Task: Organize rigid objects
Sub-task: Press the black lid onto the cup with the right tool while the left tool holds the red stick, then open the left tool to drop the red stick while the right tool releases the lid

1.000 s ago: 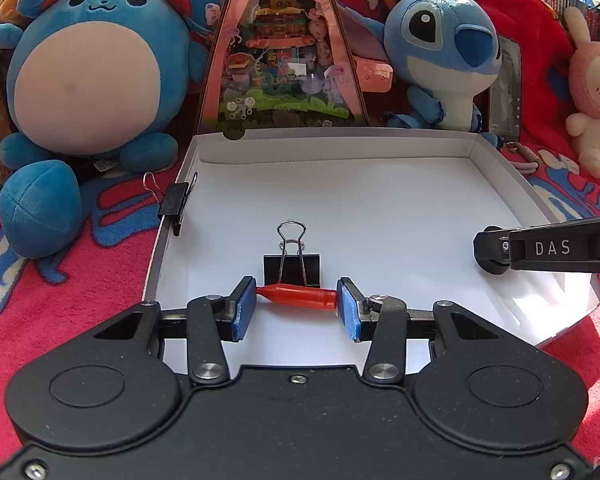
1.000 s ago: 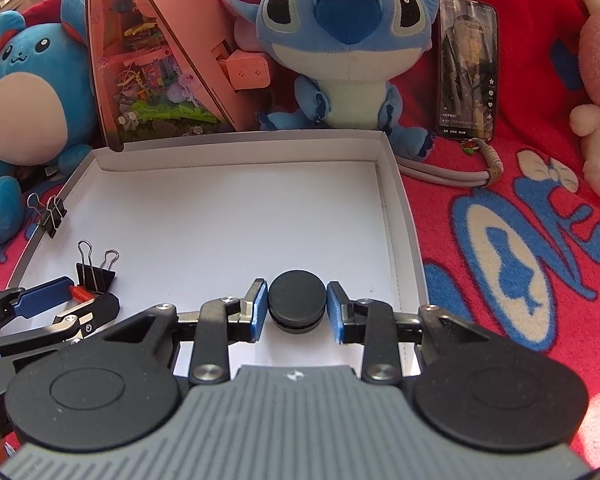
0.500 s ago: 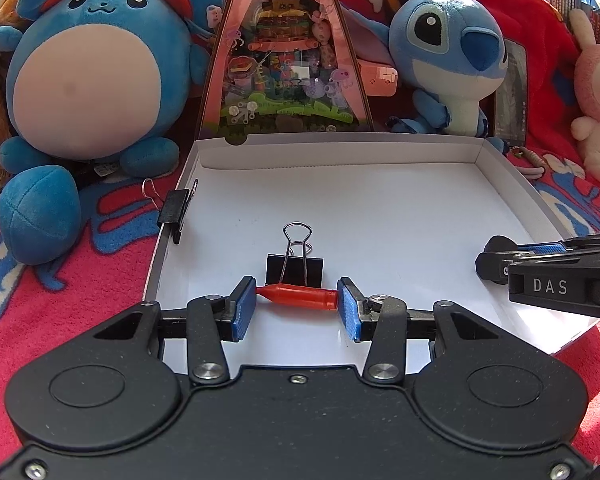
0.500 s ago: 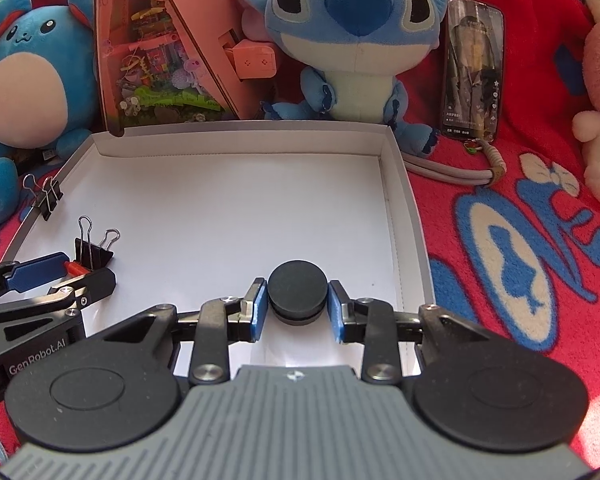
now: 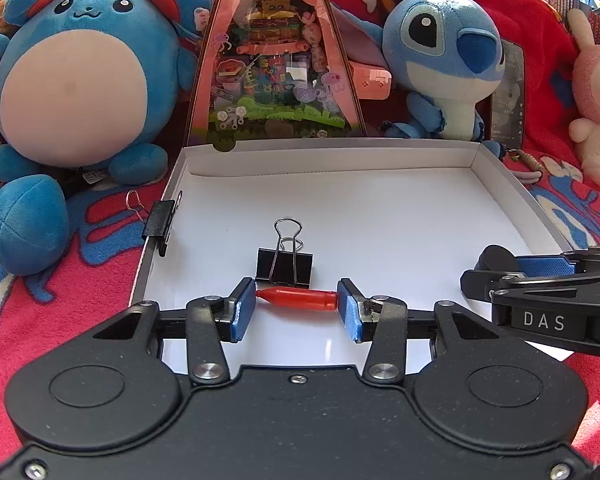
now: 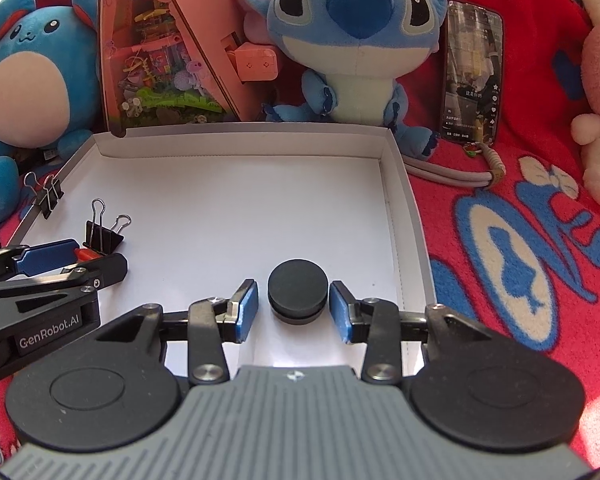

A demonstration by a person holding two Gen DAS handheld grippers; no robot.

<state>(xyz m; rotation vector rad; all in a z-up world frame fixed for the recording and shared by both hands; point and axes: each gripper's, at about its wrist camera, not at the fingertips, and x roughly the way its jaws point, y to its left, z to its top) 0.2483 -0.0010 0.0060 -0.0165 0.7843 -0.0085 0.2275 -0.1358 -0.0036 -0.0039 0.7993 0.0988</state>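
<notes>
"DAS" and "GenRobot.AI" on hand-held grippers: right hand-held gripper [image 5: 500,266], left hand-held gripper [image 6: 88,258]

A Stitch plush [image 6: 352,40] sat on the red blanket [image 6: 520,248]. A smartphone [image 6: 471,76] leaned beside it. A Marill plush [image 5: 76,80] sat left.

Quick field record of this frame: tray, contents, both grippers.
tray: shallow white cardboard box lid on red blanket
left gripper: jaws touching both ends of the small red bullet-shaped plastic piece, lying crosswise
right gripper: jaws open, small gaps either side of the black round rubber disc, which sits on the tray floor
loose in tray: black metal binder clip, just beyond the red piece
on tray's left wall: second black binder clip
</notes>
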